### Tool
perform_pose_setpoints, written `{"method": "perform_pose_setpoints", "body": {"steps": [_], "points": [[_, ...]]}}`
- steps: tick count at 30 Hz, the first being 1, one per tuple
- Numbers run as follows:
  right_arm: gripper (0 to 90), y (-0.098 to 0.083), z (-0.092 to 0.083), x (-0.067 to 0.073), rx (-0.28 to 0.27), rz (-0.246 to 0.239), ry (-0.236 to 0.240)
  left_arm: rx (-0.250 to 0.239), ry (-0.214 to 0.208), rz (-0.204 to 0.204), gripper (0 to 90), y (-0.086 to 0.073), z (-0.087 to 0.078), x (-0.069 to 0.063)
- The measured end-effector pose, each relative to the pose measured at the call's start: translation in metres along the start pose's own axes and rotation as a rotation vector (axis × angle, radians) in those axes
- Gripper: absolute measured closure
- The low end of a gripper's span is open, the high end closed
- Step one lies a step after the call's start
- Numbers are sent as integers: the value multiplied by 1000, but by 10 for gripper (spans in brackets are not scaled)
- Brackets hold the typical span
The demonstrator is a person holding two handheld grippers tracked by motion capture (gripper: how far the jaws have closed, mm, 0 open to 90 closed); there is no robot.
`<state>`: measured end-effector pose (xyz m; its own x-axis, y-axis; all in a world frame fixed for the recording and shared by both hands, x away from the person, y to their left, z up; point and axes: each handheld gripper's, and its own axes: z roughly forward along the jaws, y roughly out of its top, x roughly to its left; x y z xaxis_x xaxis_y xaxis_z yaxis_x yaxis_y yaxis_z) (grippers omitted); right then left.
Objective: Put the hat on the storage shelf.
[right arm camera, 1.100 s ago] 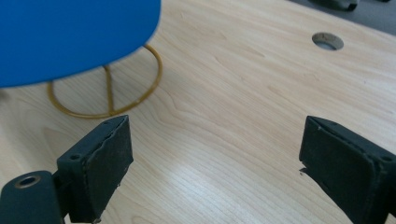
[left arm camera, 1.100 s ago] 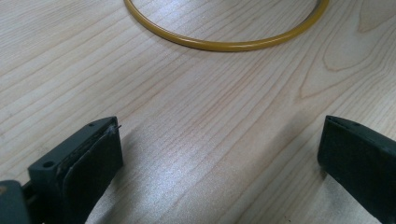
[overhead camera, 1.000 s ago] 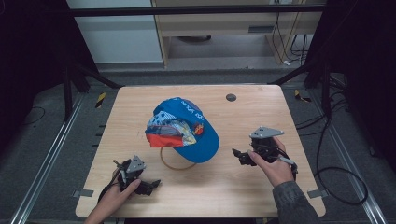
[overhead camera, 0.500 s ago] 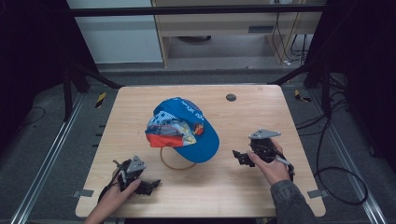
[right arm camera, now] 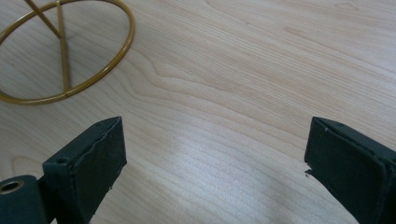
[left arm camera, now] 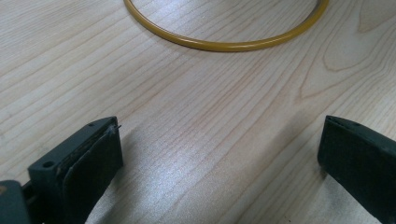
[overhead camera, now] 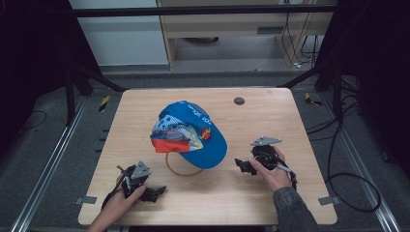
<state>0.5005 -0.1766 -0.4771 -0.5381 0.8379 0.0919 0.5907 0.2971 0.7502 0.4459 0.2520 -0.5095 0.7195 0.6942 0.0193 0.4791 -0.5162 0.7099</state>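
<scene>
Cap perched on wire stand as both grippers wait at worktop's near edge

Blue cap (overhead camera: pixel 193 133), patterned panel and red-trimmed side turned toward the person's left, sits on a thin gold wire stand (overhead camera: pixel 181 170) at the middle of the pale wooden worktop (overhead camera: pixel 270 111). The left gripper (overhead camera: pixel 153 191) rests low at the near left, the right gripper (overhead camera: pixel 243 165) near the cap's right side; both sets of jaws stand wide apart and hold nothing, with bare wood between them in each gripper view.

Risk, judged from this arrangement, lies in the stand. Its ring base (left arm camera: pixel 224 44) looks light and slender, and the cap overhangs it toward the near right. A pull on the brim from one side alone could tip stand and cap together, or drag the ring across the smooth wood. Jaws closing on loose fabric might also slip off or crease the crown rather than lift it cleanly. A low approach from the left could catch the ring before reaching the cap, since the ring lies straight ahead of those jaws. From the right, the ring and its upright rods (right arm camera: pixel 63 51) sit ahead and off to one side.

Little else crowds the surface: a small dark round disc (overhead camera: pixel 239 101) lies toward the far edge, well apart from the cap. Cables (overhead camera: pixel 348 193) trail over the floor to the right, clear of the work.
</scene>
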Motion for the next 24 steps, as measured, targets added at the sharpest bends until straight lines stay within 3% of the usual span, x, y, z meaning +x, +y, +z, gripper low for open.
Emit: {"method": "perform_pose_setpoints", "body": {"steps": [13, 24], "points": [[64, -2, 16, -1, 2, 47, -18, 0, 0, 0, 0, 0, 0, 0], [67, -8, 22, 0, 27, 55, -14, 0, 0, 0, 0, 0, 0, 0]]}}
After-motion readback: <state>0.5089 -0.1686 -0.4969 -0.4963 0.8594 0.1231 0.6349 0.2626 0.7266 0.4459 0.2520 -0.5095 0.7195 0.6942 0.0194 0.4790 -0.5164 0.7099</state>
